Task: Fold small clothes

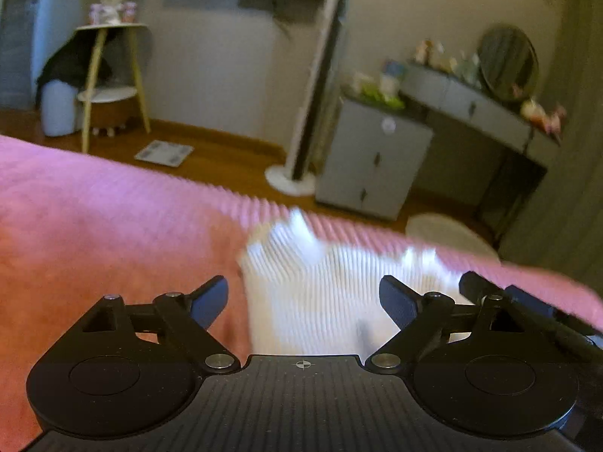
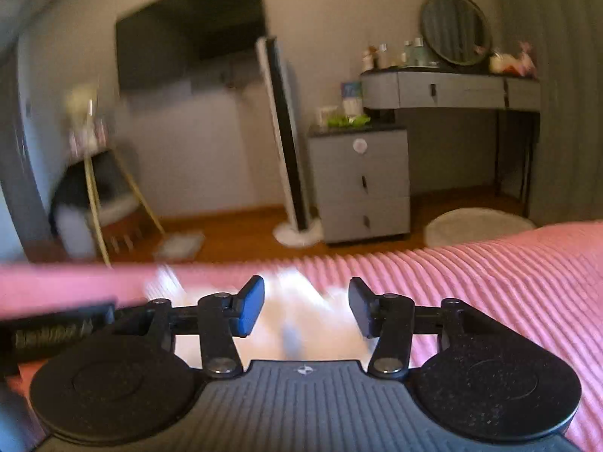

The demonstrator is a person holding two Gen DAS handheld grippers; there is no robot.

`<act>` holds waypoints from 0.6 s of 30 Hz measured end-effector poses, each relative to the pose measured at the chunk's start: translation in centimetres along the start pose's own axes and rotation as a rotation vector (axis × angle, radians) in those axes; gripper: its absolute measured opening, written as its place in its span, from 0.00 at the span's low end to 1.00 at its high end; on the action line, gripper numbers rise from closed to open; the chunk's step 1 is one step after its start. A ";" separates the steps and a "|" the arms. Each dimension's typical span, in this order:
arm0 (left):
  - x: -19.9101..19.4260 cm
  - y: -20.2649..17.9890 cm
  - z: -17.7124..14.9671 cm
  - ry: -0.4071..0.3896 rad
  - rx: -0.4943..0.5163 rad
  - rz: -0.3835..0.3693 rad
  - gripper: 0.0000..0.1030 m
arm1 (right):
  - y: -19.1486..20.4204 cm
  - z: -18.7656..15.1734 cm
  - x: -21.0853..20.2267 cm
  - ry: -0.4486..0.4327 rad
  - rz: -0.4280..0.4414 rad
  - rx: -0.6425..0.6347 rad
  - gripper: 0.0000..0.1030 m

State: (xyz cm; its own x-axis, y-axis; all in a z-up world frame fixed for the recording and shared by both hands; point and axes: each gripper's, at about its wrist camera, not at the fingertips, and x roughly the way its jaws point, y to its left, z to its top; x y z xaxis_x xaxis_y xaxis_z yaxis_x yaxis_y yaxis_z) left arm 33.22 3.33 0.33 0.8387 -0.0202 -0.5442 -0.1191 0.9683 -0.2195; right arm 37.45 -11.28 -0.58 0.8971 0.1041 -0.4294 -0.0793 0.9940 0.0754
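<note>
The room is dimly lit with a warm, soft glow; no lamp or window can be seen; no hard shadows are cast. Both pictures are smeared by motion blur; the white cloth (image 1: pixel 320 293) on the pink bedspread (image 1: pixel 94 218) is streaked into thin stripes. Walls are bent near the edges; the corners are darkened.

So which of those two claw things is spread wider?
The left gripper: its blue pads stand far apart beside the white garment; the right gripper gapes less.
</note>
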 end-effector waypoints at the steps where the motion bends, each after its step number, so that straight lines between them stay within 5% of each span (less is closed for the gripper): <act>1: 0.7 -0.3 -0.9 0.016 0.029 -0.002 0.89 | -0.3 -1.0 0.8 0.016 -0.013 -0.014 0.55; 5: 3.2 -1.2 -3.2 0.057 0.137 0.052 0.94 | -4.0 -3.1 2.1 0.028 0.004 0.125 0.63; 15: 2.5 1.4 -1.7 0.103 0.020 -0.019 0.97 | -5.3 -3.1 1.6 0.037 -0.010 0.147 0.76; 18: 1.6 1.1 0.5 0.070 0.024 0.049 0.97 | -4.2 -1.4 0.2 -0.006 -0.027 0.127 0.78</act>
State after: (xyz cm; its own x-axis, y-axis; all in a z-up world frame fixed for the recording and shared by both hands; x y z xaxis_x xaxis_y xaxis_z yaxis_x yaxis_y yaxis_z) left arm 34.70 4.47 -0.41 0.7930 0.0107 -0.6091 -0.1452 0.9743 -0.1719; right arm 37.39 -15.36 -2.21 0.9009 0.0767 -0.4272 0.0004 0.9841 0.1775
